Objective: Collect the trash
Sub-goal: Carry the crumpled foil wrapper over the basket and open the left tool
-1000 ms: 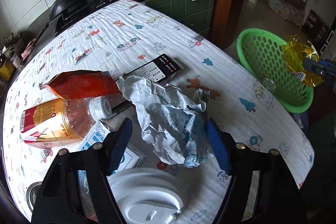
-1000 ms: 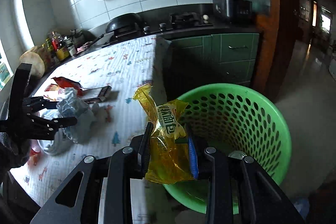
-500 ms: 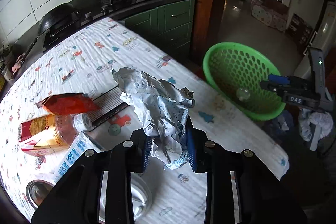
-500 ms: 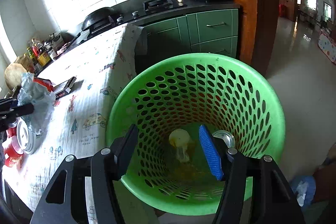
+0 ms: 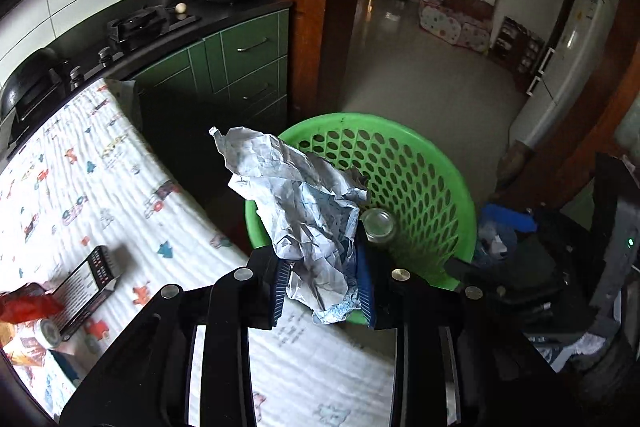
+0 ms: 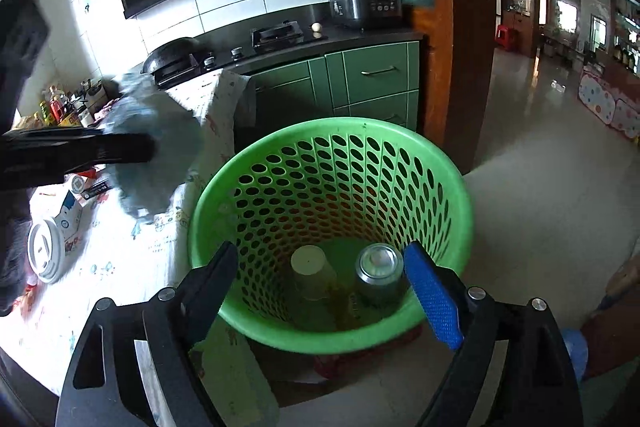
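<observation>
Green perforated plastic, a round laundry-style basket [image 6: 332, 163], stands on the floor just beside the edge of the tabletop [image 5: 100, 187], which is covered in a white quilted cloth printed with small cartoon vehicles. The left claw [image 5: 322, 279] is clamped on a crumpled wad of white-and-blue printed paper [image 5: 300, 203], held in the air over the tabletop's edge and the near rim of the basket. The right claw [image 6: 320, 291] hangs above the basket mouth with its jaws spread wide and nothing between them; one blue ribbed pad [image 6: 432, 303] shows clearly. Down at the bottom of the basket lie a silver metal can [image 6: 378, 273] standing on end, a pale paper cup [image 6: 310, 269] beside it, and something yellowish under them that is too dim to make out. Left on the tabletop are a white plastic cup lid [image 6: 44, 251], a black rectangular carton with white print [image 5: 86, 283], and a red crinkled wrapper [image 5: 24, 307] near it.
</observation>
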Demonstrator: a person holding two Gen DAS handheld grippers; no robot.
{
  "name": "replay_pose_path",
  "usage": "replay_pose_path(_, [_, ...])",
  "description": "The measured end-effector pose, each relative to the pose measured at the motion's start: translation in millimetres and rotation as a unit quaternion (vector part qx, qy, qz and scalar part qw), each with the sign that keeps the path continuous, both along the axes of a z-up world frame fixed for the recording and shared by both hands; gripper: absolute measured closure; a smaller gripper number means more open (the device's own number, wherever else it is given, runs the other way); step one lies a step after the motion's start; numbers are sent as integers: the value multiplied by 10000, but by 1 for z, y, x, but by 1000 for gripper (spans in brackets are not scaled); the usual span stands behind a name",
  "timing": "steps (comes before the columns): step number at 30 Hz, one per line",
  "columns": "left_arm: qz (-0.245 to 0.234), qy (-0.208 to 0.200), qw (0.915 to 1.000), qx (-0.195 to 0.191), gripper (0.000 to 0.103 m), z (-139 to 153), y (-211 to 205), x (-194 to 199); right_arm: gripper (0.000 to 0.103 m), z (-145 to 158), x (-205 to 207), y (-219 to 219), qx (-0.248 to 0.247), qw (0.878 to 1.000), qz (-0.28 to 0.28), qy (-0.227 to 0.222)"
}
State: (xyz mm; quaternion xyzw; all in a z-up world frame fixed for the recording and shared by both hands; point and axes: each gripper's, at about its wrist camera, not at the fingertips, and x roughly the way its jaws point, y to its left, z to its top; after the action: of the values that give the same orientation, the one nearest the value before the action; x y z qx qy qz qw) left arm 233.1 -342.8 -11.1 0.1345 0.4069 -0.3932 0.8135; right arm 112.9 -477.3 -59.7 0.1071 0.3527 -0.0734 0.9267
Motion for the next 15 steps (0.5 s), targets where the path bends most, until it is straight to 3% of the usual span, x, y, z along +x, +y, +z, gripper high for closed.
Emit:
replay_pose_path(4, [-37,91,9999,-141,63,-6,-20,5,20,-1,-12,4,-22,10000,-3,-28])
replay_pose_path(8, [-4,65,9998,-212,44,-7,-18,1,20,0,-18,10,-40,10000,7,-54])
replay_pose_path(11, [25,7,9996,-291,39,-1,-6,-3,19,2,-19,17,-67,9999,93,-65])
replay_pose_path(15, [232,-200,9991,-295,39,11,22,-13,19,12,-18,33,-100,9994,307,-158])
